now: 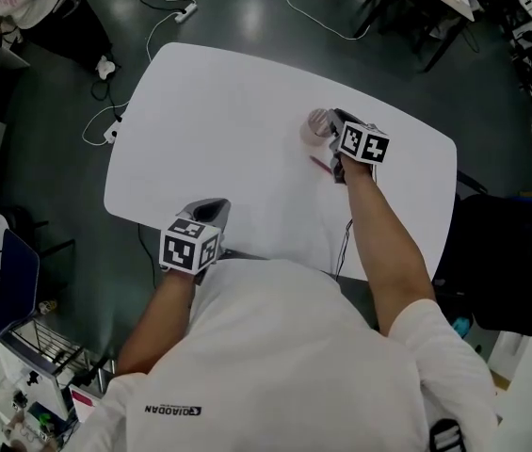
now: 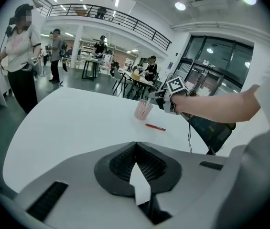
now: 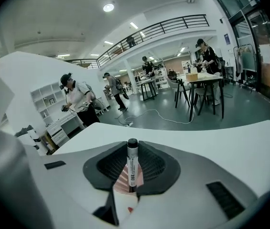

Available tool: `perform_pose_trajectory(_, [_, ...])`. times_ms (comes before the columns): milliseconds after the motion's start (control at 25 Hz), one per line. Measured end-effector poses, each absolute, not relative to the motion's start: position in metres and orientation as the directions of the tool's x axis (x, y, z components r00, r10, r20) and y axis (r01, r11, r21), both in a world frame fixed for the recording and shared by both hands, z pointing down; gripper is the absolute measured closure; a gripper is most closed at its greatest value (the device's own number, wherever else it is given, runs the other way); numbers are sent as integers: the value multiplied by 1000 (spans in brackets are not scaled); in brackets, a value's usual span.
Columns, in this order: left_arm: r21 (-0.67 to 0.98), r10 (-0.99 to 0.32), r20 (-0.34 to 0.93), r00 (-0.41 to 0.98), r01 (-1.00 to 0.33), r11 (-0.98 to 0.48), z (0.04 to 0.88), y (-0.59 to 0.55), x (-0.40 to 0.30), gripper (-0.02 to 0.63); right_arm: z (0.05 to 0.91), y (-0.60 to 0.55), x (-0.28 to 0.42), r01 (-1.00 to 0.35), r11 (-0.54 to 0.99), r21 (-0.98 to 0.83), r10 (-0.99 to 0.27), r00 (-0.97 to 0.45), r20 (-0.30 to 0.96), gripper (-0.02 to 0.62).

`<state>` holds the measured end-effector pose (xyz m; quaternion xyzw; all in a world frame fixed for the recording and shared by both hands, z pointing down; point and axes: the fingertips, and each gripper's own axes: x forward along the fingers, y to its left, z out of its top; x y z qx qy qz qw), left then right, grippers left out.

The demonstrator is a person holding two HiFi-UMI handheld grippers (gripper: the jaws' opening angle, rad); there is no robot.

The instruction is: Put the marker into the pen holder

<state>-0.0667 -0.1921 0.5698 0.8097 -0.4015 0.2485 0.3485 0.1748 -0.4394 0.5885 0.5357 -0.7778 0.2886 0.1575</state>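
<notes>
Marker is standing upright between the right gripper's jaws, black cap up, and the pads are pressing on it from both sides. Anyone else seeing that? (A)

Yep, seeing the same. Its lower end is showing right against the pink holder just under the jaws. How deep it's sitting in there, I'm not managing to tell. (B)

From the head view the right gripper is hanging right over the holder, out toward the far right part of the white table. The arm is reaching well out. (A)

And there's a red pen lying flat on the table just beside the holder, on the person's side of it, not touching it. (B)

What's the left gripper doing? (A)

Its jaws are sitting together with nothing between them. It's hanging at the near edge of the table, well apart from the holder, and looking across at the other gripper. (B)

Also a bunch of people are standing around in the background hall, and cables are trailing over the floor past the table's far side. (A)
</notes>
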Motion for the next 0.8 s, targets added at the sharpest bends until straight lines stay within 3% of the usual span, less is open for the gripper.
perform_pose_trajectory(320, [363,-454,674,583,-796,-484,569,-189,-61,578,590,-425,180,-930,254,-268,-712,-367,598,465])
perform_pose_trajectory(800, [343,-400,647,649,-717,-607,557,-197,-36,578,553,-343,162,-876,307,-372,-720,-469,511,517])
